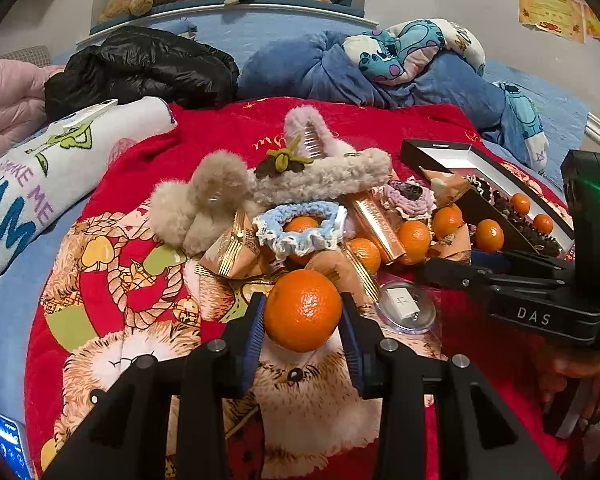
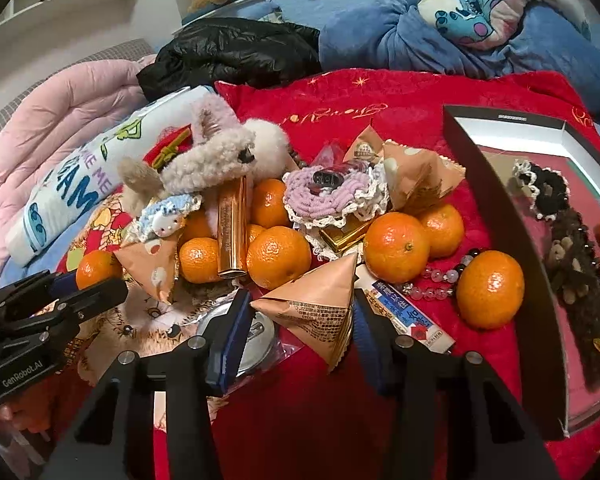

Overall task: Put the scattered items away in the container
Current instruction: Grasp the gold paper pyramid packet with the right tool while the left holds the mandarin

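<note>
Both cameras are riding on handheld grippers and looking forward and downward along their own fingers, close over a red blanket (image 1: pixel 228 128) on a bed. The left wrist view is facing toward the headboard from the left, with the other gripper (image 1: pixel 480 264) showing at its right edge. The right wrist view is sitting further right and is catching the left gripper (image 2: pixel 80 280) at its left edge. Both are sharing the heap of tangerines, the black box (image 2: pixel 496 216), the black jacket (image 1: pixel 148 68) and the blue bedding (image 2: pixel 380 20).

Even, soft indoor light; colours vivid.
Fisheye bending and dark vignette at the corners; centre sharp, shadows faint.
</note>
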